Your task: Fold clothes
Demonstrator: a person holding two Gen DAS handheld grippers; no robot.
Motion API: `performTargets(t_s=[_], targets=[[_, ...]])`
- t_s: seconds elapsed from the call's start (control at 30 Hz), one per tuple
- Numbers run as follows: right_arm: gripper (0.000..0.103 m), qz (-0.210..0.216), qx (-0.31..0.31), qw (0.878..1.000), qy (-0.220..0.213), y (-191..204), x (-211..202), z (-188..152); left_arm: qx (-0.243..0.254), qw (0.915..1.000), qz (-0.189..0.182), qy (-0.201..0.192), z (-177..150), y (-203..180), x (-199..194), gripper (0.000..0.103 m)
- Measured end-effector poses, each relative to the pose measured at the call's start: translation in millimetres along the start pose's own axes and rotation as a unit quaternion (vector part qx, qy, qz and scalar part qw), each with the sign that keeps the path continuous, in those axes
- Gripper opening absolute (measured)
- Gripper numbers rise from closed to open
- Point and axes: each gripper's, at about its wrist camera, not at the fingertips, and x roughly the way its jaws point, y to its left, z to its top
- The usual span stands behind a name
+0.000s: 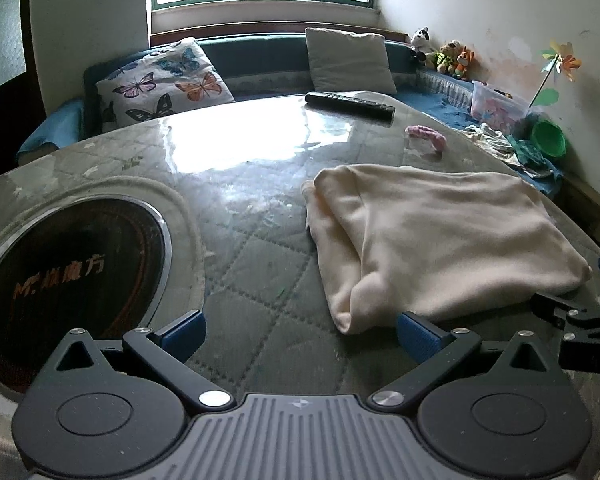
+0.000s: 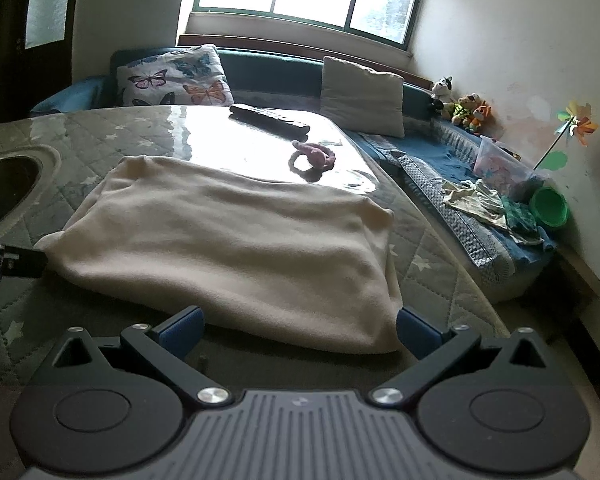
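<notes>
Nearest the cameras, both grippers stood with jaws wide apart and nothing between them: the left gripper [image 1: 300, 330] hung over the quilted table [image 1: 256, 264] just beside the near left corner of the cloth [image 1: 440, 240], and the right gripper [image 2: 298, 326] sat low at the cloth's near edge, its pads level with the hem. The cloth, a single cream garment, lay on the table as a thick, roughly rectangular stack with layers showing along its left side, so it was already doubled over at least once; whether another fold was due or this was the finished bundle, the views did not settle. If a further fold was wanted, my judgement was that each gripper should bite all layers at a near corner, lift both together and evenly, and carry the edge straight over to the far edge so the stack did not skew or slide on the slick table cover. If it was done, the grippers needed only to stay clear. Left of the cloth was one round dark hob [image 1: 72, 284] set into the table. Beyond it lay one pink hair tie [image 2: 314, 156] and one remote [image 2: 270, 120]. Farther off were two cushions, one with butterflies [image 1: 164, 80] and one plain [image 1: 348, 58], and one green cup [image 1: 548, 136] by the wall.
</notes>
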Motion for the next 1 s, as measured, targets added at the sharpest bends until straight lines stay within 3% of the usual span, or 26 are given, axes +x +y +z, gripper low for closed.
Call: performTargets(t_s=[1.0], targets=[[0.103, -0.011, 0.051, 0.999, 0.002, 3.9, -32.7, -31.3, 0.017, 0.9996, -0.009, -0.019, -29.8, -14.6, -34.5, 0.103]])
